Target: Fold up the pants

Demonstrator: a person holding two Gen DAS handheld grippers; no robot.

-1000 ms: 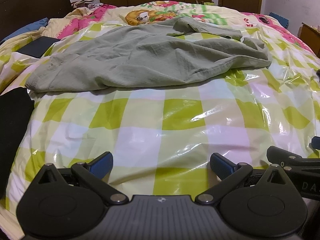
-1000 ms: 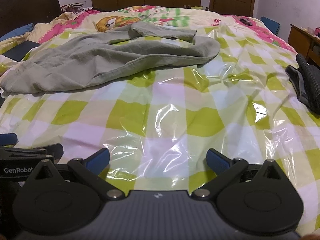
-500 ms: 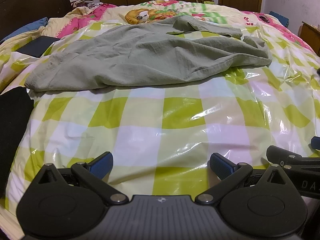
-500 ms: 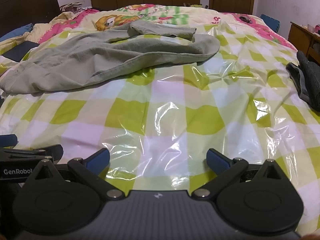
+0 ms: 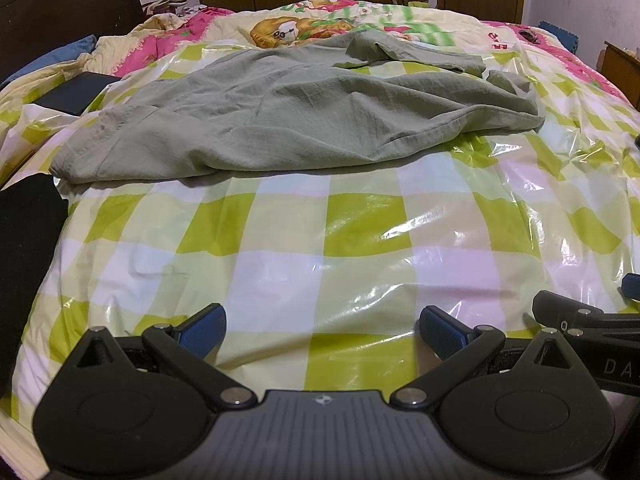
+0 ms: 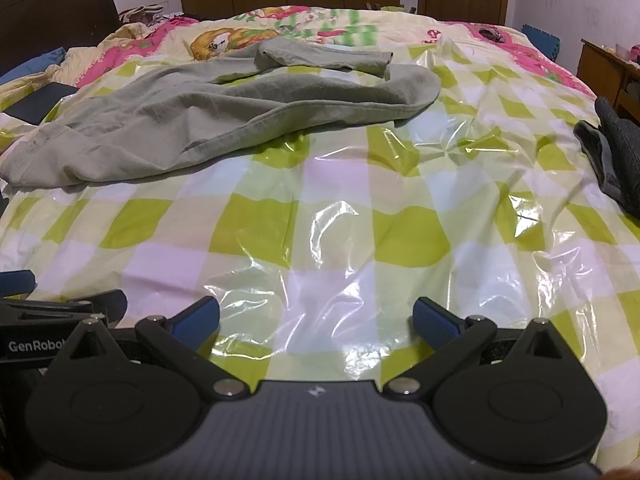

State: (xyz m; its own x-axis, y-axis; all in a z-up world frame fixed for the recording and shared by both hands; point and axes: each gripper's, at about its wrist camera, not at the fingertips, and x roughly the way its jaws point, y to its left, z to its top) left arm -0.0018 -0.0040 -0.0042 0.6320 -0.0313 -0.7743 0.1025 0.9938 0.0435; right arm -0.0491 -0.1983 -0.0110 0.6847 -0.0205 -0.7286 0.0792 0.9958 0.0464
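Grey-green pants (image 5: pixel 288 116) lie crumpled across the far half of the bed, waistband at the left, legs bunched toward the right; they also show in the right wrist view (image 6: pixel 224 112). My left gripper (image 5: pixel 322 330) is open and empty, low over the near part of the checked plastic sheet (image 5: pixel 320 224), well short of the pants. My right gripper (image 6: pixel 316 322) is open and empty, beside the left one, also short of the pants. Each gripper shows at the edge of the other's view.
A green-and-white checked plastic sheet (image 6: pixel 340 216) covers the bed. A dark grey garment (image 6: pixel 616 156) lies at the right edge. A dark flat object (image 5: pixel 76 96) lies at the far left by the headboard (image 5: pixel 60 8). A wooden cabinet (image 6: pixel 608 68) stands to the right.
Both grippers have moved slightly forward toward the pants; both stay open and empty. The pants have not moved.
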